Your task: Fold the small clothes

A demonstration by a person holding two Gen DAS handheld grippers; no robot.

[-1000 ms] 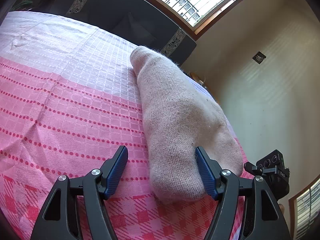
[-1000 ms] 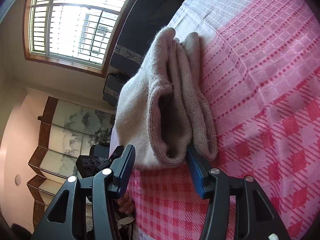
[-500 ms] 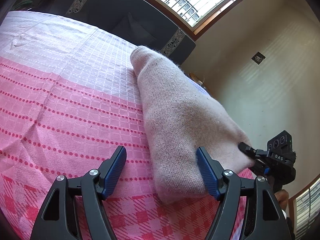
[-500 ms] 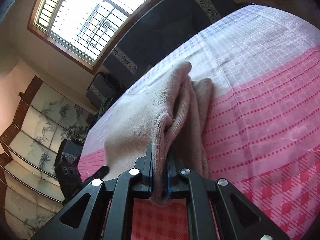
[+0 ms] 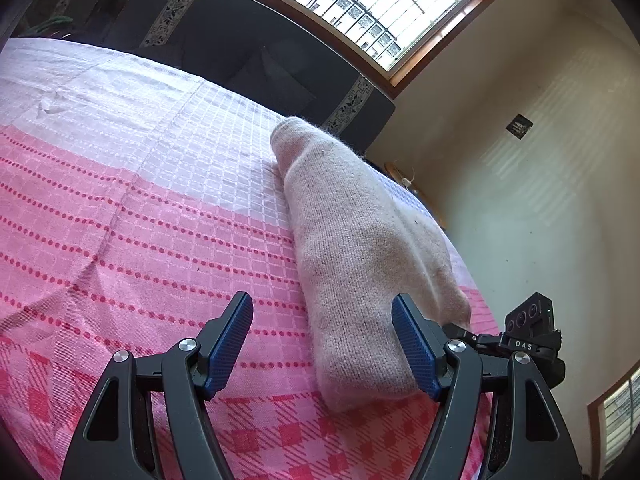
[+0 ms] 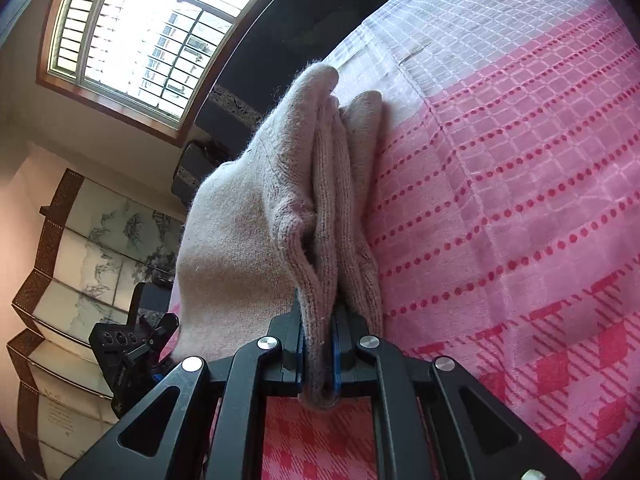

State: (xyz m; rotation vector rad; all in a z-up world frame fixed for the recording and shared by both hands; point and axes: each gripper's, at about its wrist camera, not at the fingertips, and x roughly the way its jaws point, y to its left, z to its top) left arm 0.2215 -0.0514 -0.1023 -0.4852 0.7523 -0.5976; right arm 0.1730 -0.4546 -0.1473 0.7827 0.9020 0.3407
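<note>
1. Left wrist view: the left claw [image 5: 322, 346] sits wide open, blue pads apart, low over the pink cloth [image 5: 132, 216]. The sock [image 5: 356, 256] lies on the cloth and runs from near the claw off to the far side.
2. Same view: the near end of the sock pokes into the gap on the right half, right up against the right pad [image 5: 412, 350]. Can't say for sure if it actually touches. The left pad is clear of it, with bare cloth in between.
3. Same view: the right claw [image 5: 454, 326] peeks in at the right edge, its tip at the sock's right near corner.
4. Right wrist view: the right claw [image 6: 318, 354] has just been closing and is now clamped narrow on the sock [image 6: 256, 236]. The ribbed cuff edge is squeezed between the pads and sticks out a bit on the near side.
5. Same view: the rest of the sock stretches away to the far side, bunched in a few layers, lying on the cloth [image 6: 520, 184]. The left claw [image 6: 160, 330] shows low at the left.
</note>
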